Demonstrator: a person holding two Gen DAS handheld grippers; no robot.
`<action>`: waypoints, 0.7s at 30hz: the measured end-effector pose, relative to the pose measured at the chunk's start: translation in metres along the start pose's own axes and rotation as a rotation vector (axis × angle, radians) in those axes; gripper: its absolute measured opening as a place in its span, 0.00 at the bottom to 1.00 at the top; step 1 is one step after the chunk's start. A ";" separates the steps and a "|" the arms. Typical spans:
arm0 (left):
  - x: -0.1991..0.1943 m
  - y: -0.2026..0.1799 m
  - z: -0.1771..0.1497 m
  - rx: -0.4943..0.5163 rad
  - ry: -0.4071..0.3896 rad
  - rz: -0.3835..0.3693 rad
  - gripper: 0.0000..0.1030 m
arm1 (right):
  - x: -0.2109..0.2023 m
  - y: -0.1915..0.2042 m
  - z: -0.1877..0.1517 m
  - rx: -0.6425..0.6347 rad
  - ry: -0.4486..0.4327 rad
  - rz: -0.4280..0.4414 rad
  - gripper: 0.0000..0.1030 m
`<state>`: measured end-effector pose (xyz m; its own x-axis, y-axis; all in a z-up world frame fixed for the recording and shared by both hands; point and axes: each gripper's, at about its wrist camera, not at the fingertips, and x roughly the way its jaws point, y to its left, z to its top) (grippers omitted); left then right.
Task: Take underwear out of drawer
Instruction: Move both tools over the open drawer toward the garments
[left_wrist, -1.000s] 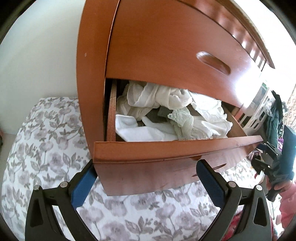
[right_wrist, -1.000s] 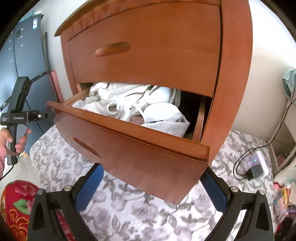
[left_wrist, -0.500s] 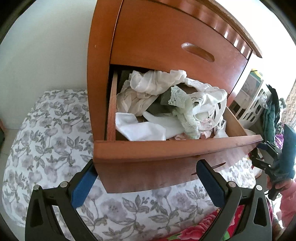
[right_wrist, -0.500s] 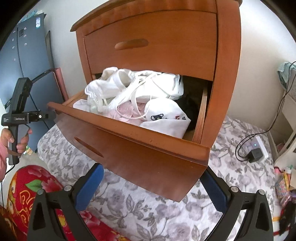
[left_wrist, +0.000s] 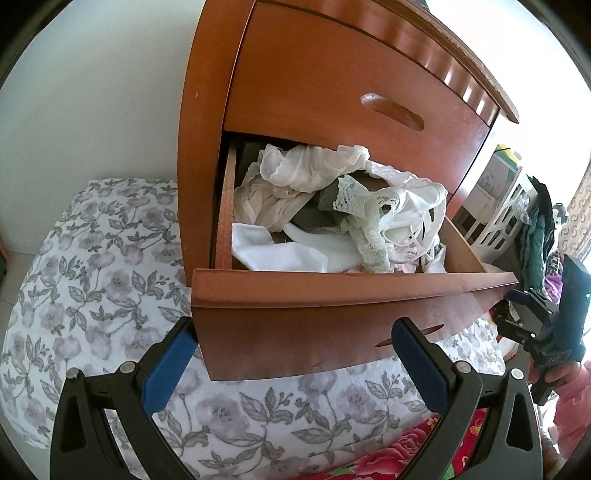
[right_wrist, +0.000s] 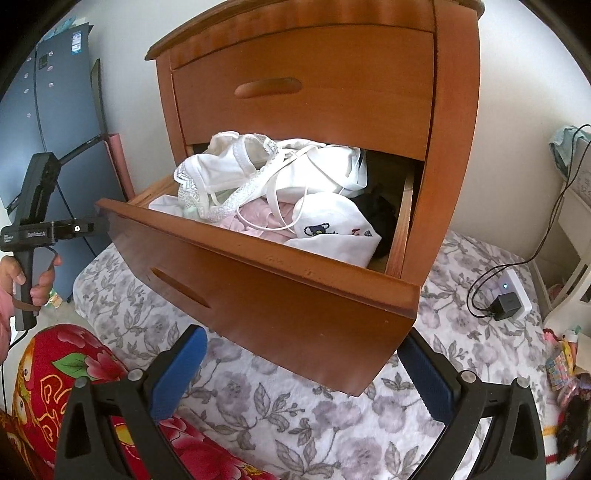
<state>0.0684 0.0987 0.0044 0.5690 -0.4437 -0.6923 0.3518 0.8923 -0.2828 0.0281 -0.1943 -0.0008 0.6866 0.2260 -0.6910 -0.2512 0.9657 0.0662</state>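
A grey-and-white floral bedspread (left_wrist: 110, 266) covered the bed at left, below a plain white wall. Standing on it, a reddish-brown wooden nightstand (left_wrist: 207, 110) had its lower drawer (left_wrist: 332, 295) pulled out, the front panel angled toward the cameras, while the upper drawer (left_wrist: 332, 85) with its oval recessed handle sat closed. The open drawer was heaped with a tangle of mostly white underwear (left_wrist: 332, 206): lace-trimmed pieces, thin straps, a pale pink garment (right_wrist: 258, 218) and a white item with small embroidered motifs (right_wrist: 332, 229) near the right side, beside something black at the far corner.

The left claw (left_wrist: 291, 354) hung spread wide in front of the drawer's front panel, its blue-padded fingers (left_wrist: 166, 365) empty and clear of the clothing. The right claw (right_wrist: 301, 363) was likewise wide apart and empty, low before the drawer's near right corner. A hand (right_wrist: 40, 280) gripped the left tool's black handle at the scene's left edge. A red floral quilt (right_wrist: 74, 369) lay at near left; a white power strip with a black charger (right_wrist: 509, 299) rested on the bedspread at right.
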 end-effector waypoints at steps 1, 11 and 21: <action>0.000 0.000 0.000 -0.002 -0.001 -0.002 1.00 | 0.000 -0.001 0.000 0.004 -0.001 0.003 1.00; -0.018 0.001 0.012 -0.025 -0.025 0.016 1.00 | -0.015 -0.005 0.015 0.047 -0.028 0.008 1.00; -0.060 -0.019 0.077 -0.016 -0.141 0.177 1.00 | -0.054 0.008 0.081 0.000 -0.177 -0.025 1.00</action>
<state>0.0844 0.1023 0.1025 0.7195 -0.2864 -0.6326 0.2261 0.9580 -0.1766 0.0445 -0.1880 0.0953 0.8023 0.2206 -0.5547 -0.2324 0.9713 0.0503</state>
